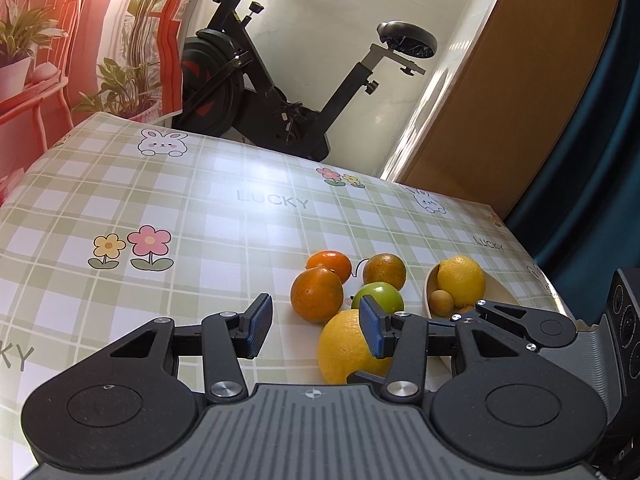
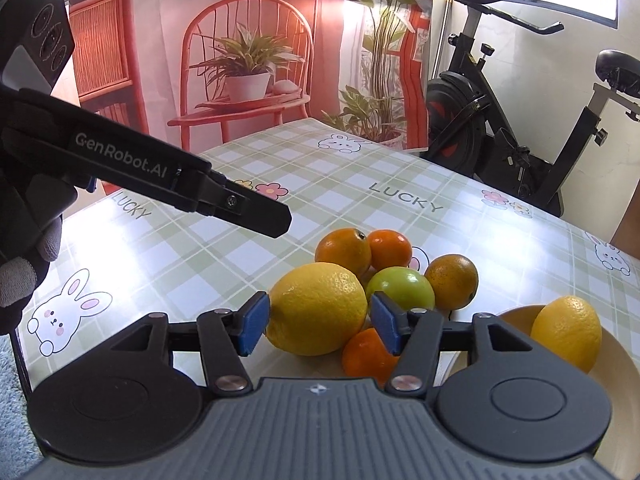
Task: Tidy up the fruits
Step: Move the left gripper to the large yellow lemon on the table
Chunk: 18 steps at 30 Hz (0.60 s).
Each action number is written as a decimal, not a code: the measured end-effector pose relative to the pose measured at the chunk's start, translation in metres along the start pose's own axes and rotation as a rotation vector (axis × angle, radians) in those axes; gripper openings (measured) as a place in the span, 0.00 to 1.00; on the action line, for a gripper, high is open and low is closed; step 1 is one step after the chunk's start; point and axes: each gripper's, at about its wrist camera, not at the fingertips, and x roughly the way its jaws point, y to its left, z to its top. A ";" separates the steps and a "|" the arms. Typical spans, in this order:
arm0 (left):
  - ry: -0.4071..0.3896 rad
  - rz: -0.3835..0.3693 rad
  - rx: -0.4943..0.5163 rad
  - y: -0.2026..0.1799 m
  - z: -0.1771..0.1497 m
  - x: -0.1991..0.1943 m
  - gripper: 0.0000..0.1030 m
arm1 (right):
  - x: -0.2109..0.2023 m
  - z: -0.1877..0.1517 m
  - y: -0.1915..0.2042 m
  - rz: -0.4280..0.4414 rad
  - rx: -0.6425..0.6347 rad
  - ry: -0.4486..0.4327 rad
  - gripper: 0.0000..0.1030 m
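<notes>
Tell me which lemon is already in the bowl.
The smaller lemon, on the right inside the bowl. The bigger lemon lies on the table between the right gripper's fingers.

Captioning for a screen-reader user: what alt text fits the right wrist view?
The right hand-held gripper brackets a large lemon on a checked tablecloth, pads open; oranges and a green fruit cluster behind, and another lemon sits in a bowl.

Bench point(image 2: 360, 168) with green checked cloth, rabbit and flower prints. On it: cluster of oranges point(image 2: 344, 250), green apple point(image 2: 404, 286), big lemon point(image 2: 316, 308); cream bowl point(image 1: 430, 292) beside cluster.
</notes>
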 end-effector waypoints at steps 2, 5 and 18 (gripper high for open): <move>0.000 -0.002 -0.014 0.001 -0.003 0.002 0.49 | 0.004 0.000 0.001 0.008 -0.007 0.011 0.59; 0.009 -0.009 -0.041 0.004 -0.006 0.008 0.49 | 0.011 0.000 0.002 -0.001 -0.008 0.026 0.62; 0.058 -0.048 -0.081 0.010 -0.013 0.018 0.49 | 0.020 -0.004 0.013 -0.025 -0.018 0.044 0.63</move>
